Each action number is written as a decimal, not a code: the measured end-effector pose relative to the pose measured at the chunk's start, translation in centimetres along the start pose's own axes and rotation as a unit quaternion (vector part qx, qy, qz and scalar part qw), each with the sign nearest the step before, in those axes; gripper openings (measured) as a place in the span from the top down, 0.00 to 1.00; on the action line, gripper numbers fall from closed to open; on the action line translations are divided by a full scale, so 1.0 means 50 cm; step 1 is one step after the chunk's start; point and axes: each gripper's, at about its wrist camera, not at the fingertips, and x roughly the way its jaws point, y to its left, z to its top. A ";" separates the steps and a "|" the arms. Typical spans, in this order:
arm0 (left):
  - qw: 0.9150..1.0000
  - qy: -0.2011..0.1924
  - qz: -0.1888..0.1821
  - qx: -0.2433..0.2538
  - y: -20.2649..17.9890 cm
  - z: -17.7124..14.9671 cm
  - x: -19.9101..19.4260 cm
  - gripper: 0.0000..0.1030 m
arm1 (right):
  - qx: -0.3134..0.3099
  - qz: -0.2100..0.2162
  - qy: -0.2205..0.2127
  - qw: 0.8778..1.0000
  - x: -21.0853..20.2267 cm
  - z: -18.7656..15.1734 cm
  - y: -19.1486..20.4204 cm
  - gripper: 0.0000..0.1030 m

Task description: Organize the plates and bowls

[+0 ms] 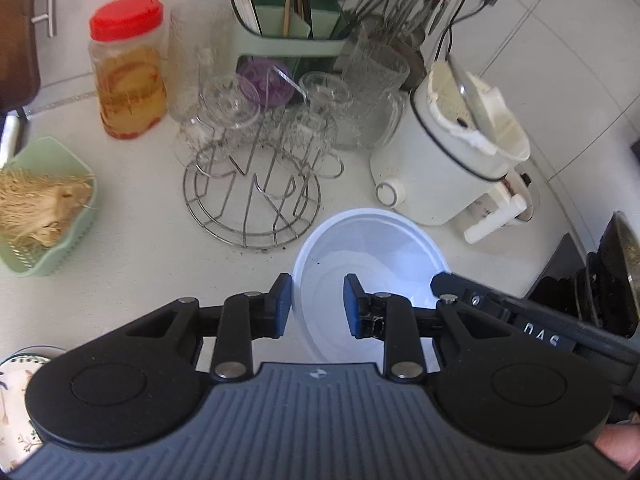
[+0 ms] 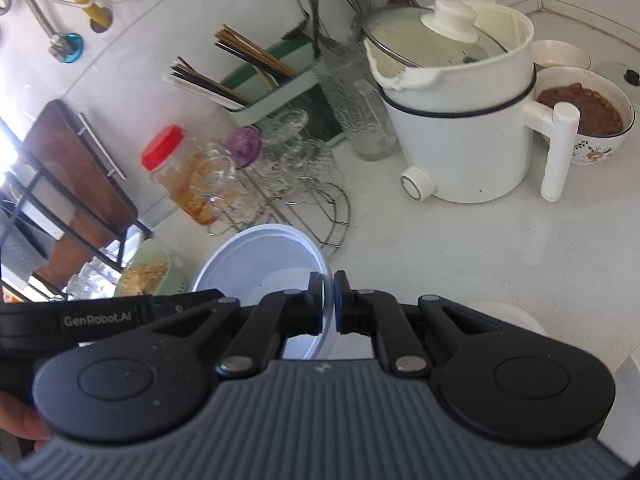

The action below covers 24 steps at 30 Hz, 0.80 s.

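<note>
A white bowl sits over the white counter, also in the right wrist view. My left gripper is open, its blue pads on either side of the bowl's left rim without pressing it. My right gripper is shut on the bowl's right rim, and its arm shows in the left wrist view. A patterned plate peeks out at the lower left. A white dish lies partly hidden behind my right gripper.
A wire rack with several glasses stands behind the bowl. A white electric pot is at the right. A red-lidded jar, a green basket, a utensil caddy and a bowl of brown food stand around.
</note>
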 end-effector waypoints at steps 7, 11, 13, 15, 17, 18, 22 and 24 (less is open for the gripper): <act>1.000 -0.015 -0.009 0.004 0.007 0.002 -0.060 0.70 | 0.007 0.004 -0.015 1.000 -0.040 -0.007 0.036 0.92; 1.000 -0.027 -0.016 -0.001 0.015 -0.001 -0.094 0.70 | 0.011 0.011 -0.020 1.000 -0.060 -0.013 0.052 0.92; 0.999 -0.034 -0.020 -0.005 0.020 -0.005 -0.112 0.70 | 0.010 0.013 -0.024 1.000 -0.072 -0.017 0.063 0.92; 0.999 -0.041 -0.019 -0.004 0.023 -0.010 -0.127 0.70 | 0.005 0.014 -0.028 0.999 -0.080 -0.021 0.075 0.92; 0.999 -0.048 -0.021 -0.005 0.030 -0.017 -0.145 0.69 | 0.003 0.018 -0.030 0.999 -0.086 -0.027 0.085 0.92; 0.998 -0.050 -0.022 -0.008 0.035 -0.021 -0.151 0.69 | 0.002 0.019 -0.030 0.999 -0.087 -0.030 0.090 0.92; 0.998 -0.052 -0.024 -0.017 0.058 -0.041 -0.169 0.69 | -0.007 0.021 -0.024 0.999 -0.086 -0.049 0.108 0.91; 0.998 -0.051 -0.024 -0.023 0.072 -0.050 -0.174 0.69 | -0.012 0.021 -0.015 1.000 -0.083 -0.061 0.116 0.91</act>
